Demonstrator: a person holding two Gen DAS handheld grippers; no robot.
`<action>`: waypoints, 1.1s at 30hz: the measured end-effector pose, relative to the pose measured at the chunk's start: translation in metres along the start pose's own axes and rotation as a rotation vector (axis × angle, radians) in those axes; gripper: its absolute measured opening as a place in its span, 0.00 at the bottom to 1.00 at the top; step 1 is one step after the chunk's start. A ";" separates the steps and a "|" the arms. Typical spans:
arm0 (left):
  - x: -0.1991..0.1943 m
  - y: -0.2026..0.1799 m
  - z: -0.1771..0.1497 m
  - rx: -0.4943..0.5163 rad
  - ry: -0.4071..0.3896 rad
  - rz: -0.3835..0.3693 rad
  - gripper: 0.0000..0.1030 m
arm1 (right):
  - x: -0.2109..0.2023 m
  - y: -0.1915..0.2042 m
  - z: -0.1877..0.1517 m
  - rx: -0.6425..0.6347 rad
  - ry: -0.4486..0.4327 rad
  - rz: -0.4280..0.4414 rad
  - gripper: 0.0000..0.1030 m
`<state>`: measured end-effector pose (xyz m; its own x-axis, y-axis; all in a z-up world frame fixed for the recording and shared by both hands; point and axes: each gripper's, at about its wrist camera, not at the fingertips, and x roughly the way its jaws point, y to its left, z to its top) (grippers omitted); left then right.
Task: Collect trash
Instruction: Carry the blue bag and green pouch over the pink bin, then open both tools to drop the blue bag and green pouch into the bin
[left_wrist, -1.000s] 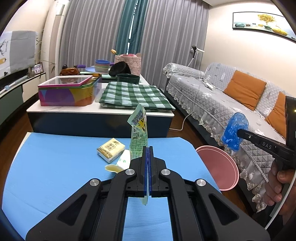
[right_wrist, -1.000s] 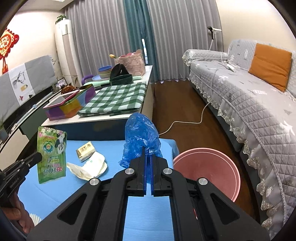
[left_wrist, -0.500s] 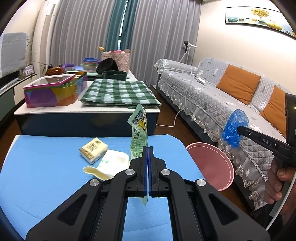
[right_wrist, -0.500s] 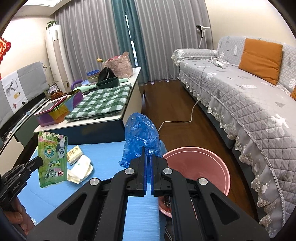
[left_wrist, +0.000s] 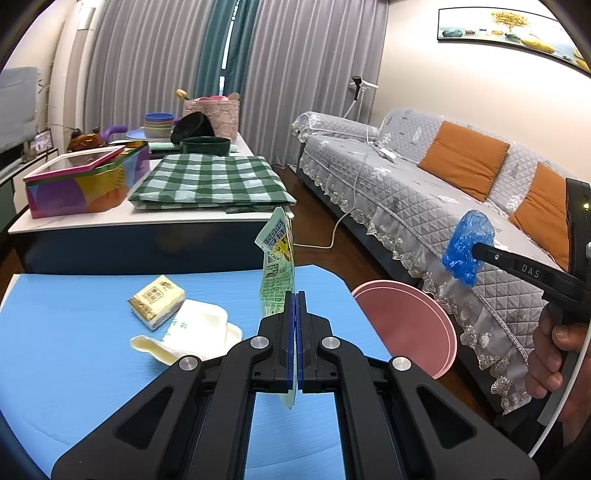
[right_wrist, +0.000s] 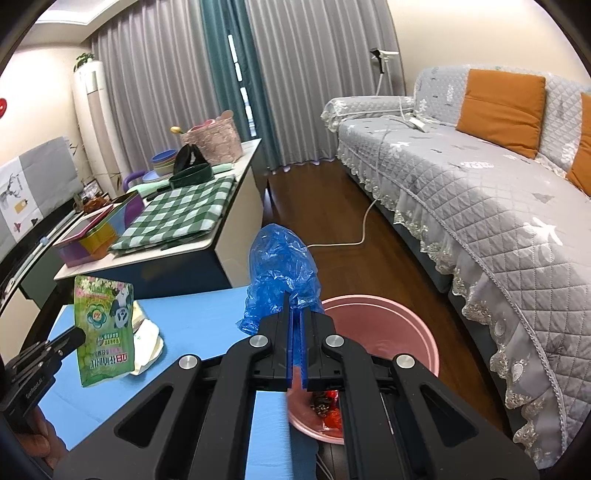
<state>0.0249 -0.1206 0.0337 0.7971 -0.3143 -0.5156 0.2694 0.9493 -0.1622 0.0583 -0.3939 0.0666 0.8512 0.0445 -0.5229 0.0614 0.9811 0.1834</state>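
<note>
Tongs both clamped: left tongs (left_wrist: 294, 295) pinch green packet (left_wrist: 277, 258), right tongs (right_wrist: 295, 314) pinch blue bag (right_wrist: 282, 273). Both swung toward pink bin (right_wrist: 413, 325) since a second ago; bag now hangs over its rim. Packet still above blue tabletop (left_wrist: 74, 350). Drop looks next.

A small packet (left_wrist: 156, 301) and crumpled wrapper (left_wrist: 192, 332) lie on the mat (left_wrist: 74, 350), the basin (left_wrist: 406, 321) right of it.

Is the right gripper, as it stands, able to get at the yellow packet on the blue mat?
Probably not yet: the right gripper is shut on the blue plastic bag, so its jaws are occupied. The yellow packet itself lies uncovered on the blue mat.
</note>
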 end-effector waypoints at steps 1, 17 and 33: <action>0.001 -0.001 0.000 0.001 0.001 -0.003 0.00 | 0.000 -0.003 0.001 0.005 -0.002 -0.004 0.03; 0.032 -0.047 0.009 0.013 0.052 -0.127 0.00 | 0.000 -0.058 0.013 0.100 -0.035 -0.094 0.03; 0.091 -0.131 0.029 0.083 0.088 -0.268 0.00 | 0.013 -0.087 0.016 0.165 -0.024 -0.099 0.06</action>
<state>0.0777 -0.2740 0.0320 0.6423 -0.5482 -0.5356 0.5102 0.8273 -0.2350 0.0722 -0.4817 0.0573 0.8486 -0.0575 -0.5259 0.2285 0.9364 0.2664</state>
